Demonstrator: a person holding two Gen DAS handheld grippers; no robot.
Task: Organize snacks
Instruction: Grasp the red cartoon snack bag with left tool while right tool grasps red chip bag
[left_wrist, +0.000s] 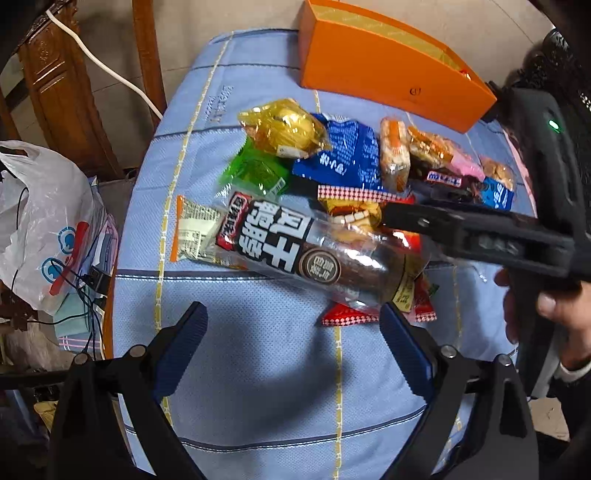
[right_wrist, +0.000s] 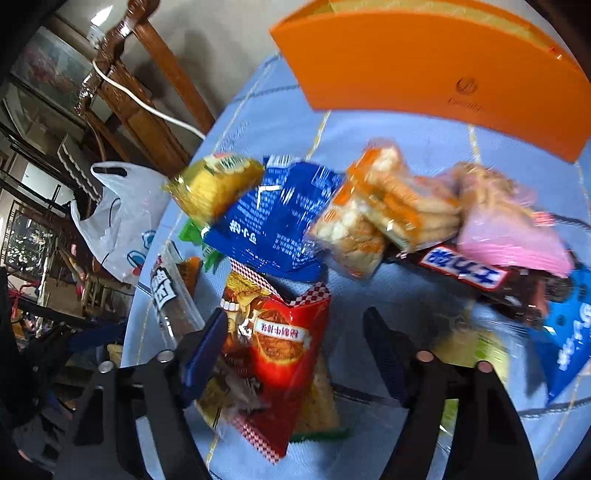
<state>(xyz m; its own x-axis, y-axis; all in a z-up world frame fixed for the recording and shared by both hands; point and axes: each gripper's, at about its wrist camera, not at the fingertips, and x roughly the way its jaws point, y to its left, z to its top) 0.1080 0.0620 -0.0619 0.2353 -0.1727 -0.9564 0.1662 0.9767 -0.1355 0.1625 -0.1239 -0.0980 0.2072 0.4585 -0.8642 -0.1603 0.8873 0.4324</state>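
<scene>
Several snack packets lie heaped on a blue checked cloth (left_wrist: 258, 387). Nearest my open left gripper (left_wrist: 293, 332) is a long clear packet with black lettering (left_wrist: 295, 251), just beyond the fingertips and untouched. My right gripper (right_wrist: 295, 332) points down over a red packet (right_wrist: 284, 350), which sits between its fingers. The left pad (right_wrist: 207, 343) is at the packet's edge and the right finger (right_wrist: 384, 350) stands clear of it, so the jaws are open. In the left wrist view a finger of the right gripper (left_wrist: 443, 225) reaches in from the right, held by a hand (left_wrist: 554, 306).
An open orange box (left_wrist: 388, 62) stands at the cloth's far edge. Behind the red packet lie a blue packet (right_wrist: 273, 221), a gold one (left_wrist: 288, 129), a green one (left_wrist: 255, 173), biscuit packs (right_wrist: 376, 214) and a pink pack (right_wrist: 509, 229). A white plastic bag (left_wrist: 44, 221) and wooden furniture (left_wrist: 66, 85) are left of the table.
</scene>
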